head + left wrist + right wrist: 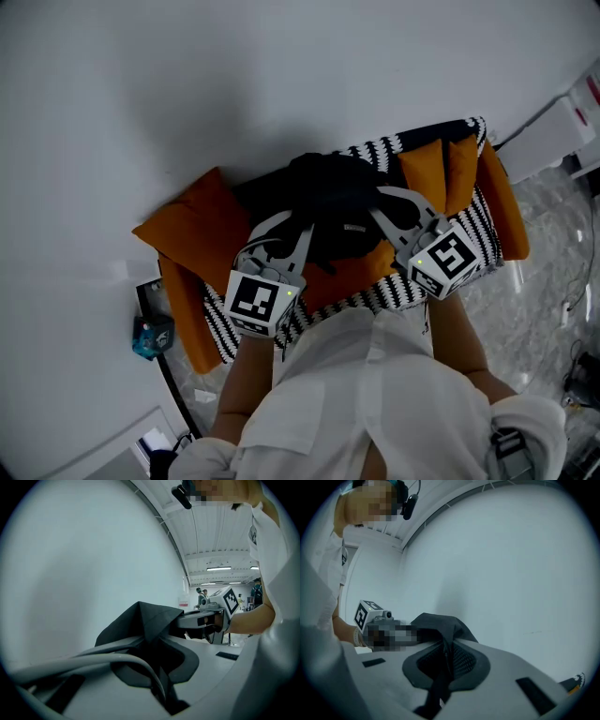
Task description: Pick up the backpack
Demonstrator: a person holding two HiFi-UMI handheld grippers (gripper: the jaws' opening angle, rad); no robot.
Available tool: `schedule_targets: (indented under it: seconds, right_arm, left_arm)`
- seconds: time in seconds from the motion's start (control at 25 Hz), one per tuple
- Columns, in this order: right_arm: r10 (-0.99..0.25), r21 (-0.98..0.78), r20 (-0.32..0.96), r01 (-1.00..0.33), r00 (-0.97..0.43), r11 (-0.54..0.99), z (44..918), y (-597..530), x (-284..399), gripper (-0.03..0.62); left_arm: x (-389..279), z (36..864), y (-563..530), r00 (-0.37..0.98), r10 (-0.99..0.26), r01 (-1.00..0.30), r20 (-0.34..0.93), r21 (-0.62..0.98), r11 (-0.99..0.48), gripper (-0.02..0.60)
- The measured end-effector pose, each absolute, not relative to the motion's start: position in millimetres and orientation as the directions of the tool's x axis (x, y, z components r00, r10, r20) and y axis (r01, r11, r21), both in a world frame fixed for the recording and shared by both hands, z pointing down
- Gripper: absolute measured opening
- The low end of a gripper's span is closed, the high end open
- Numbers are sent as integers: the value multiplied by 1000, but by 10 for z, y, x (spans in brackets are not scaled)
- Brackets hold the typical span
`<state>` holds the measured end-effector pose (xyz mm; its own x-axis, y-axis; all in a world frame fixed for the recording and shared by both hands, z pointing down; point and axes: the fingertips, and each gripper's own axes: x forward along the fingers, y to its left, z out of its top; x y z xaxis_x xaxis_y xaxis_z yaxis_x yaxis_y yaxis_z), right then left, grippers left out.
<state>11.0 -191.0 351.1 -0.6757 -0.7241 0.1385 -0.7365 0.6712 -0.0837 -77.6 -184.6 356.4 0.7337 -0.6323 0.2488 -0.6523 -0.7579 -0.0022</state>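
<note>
The black backpack [337,202] hangs between my two grippers above the sofa, close to the white wall. My left gripper [286,230] is shut on a fold of its dark fabric at the left side. My right gripper [394,211] is shut on the fabric at the right side. In the left gripper view the pinched backpack cloth [140,620] rises in a peak from the left gripper [157,639], with the right gripper [211,618] just beyond it. In the right gripper view the backpack fabric [440,623] runs into the right gripper [447,656].
Below the backpack stands a sofa with orange cushions [202,234] and a black-and-white striped cover [473,225]. A small blue object [152,335] sits at the sofa's left end. A white box [562,131] and cables lie on the marble floor at the right.
</note>
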Motion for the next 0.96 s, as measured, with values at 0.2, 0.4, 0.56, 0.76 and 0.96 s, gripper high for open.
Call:
schedule_targets:
  seconds: [0.2,0.4,0.56,0.76,0.96]
  right_arm:
    - [-726,-82,128,-737,-675,671,3453,-1869,127,28]
    - [-726,-76,133,-737,-675,671,3440,-1832,138,28]
    - [-727,-75,139,-739,-672,669,3447,-1807,140,28]
    - [-727,-76,139,-740,-672,669,3446,-1766,159,28]
    - [-727,-74,139,-740,-672,669,3455,-1731,185,28]
  left_arm:
    - [-759,3501,-1792,740,-629,-648,239,-2,-762,40]
    - [-749,3486,-1756,747,-621,-641,238,5,-768,40]
    - [-744,3489,-1729,752,-615,-635,237,14,-772,40]
    - [-722,3491,-1686,757,-609,-630,237,21,-776,40]
    - [-696,3493,-1651,758,-608,-630,238,23,-776,40]
